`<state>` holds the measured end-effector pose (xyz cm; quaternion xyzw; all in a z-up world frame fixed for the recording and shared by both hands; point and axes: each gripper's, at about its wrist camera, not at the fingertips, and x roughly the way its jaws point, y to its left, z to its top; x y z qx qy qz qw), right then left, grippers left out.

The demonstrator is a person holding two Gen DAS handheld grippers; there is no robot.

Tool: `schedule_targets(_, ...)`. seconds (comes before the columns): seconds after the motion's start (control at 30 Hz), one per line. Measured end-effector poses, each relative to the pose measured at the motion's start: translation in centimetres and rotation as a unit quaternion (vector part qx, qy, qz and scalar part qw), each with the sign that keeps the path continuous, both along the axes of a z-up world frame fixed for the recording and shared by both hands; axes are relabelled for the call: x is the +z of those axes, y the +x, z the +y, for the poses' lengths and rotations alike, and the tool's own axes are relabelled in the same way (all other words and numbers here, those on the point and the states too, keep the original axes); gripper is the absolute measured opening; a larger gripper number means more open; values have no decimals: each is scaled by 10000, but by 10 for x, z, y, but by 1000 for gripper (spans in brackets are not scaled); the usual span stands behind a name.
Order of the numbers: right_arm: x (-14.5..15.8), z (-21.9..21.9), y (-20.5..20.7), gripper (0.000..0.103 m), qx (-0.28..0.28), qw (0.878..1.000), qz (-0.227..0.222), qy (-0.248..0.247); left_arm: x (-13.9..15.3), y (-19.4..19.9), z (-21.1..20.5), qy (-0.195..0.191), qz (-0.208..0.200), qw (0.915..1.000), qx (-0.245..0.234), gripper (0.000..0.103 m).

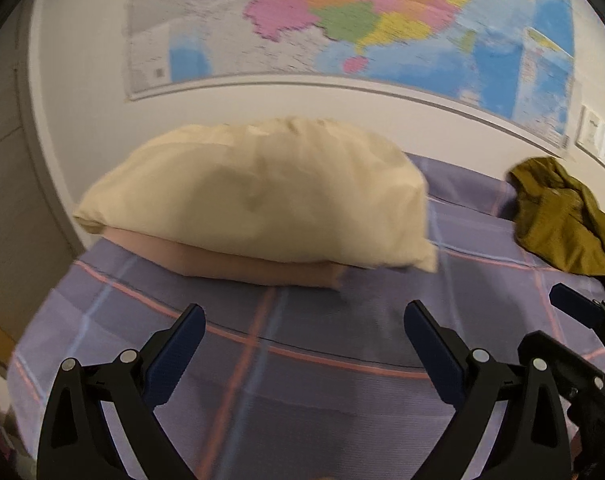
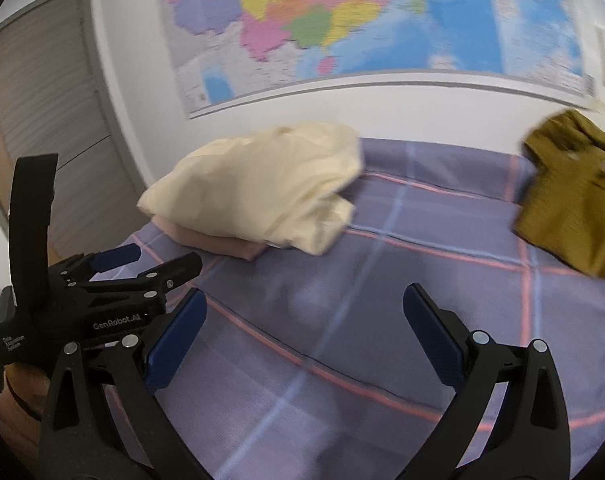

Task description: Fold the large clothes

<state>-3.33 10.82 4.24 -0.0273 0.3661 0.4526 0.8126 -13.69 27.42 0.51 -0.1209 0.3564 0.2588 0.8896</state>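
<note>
1. Crumpled mustard-olive fabric garment [image 2: 574, 196] lying unfolded on the purple plaid bed cover [image 2: 382, 320], far right of the bed, close under the wall.
2. From the right tool [image 2: 304, 308]: ahead and off to the right, well apart, nothing between but bare cover.
3. From the left tool [image 1: 304, 322]: same garment [image 1: 562, 220] also ahead-right, with the right tool's blue-padded tip [image 1: 574, 308] showing at the frame edge in between. Judged nearer: the right hand.
4. Long axis of the garment hard to call; bunched, seeming to run front-to-back along the bed's right side, near edge facing the tools.
5. Right tool: released, blue pads spread wide, gripping nothing, touching nothing, hovering above the cover.
6. Left tool: likewise released, jaws wide apart and empty, above the cover. Seen also from the right wrist view at lower left [image 2: 142, 264], just beside the right tool.
7. Cream-yellow folded cloth bundle [image 1: 262, 196] stacked on a pale pink folded piece [image 1: 258, 268], straight ahead of the left tool, near the head of the bed. Judged already folded and set aside.
8. Likely step in hand: reaching over for the mustard garment to spread it flat; fold not yet begun.
9. Behind the bed: coloured wall map [image 1: 362, 20]; grey louvred door [image 2: 50, 120] at left. Both frames motion-blurred, so fine detail uncertain.
</note>
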Motion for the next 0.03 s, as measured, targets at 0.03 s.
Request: schedule_targets(0.03, 0, -6, 1, 97, -67, 10000, -1, 6, -3, 5, -5, -187, 33, 9997, -149, 96)
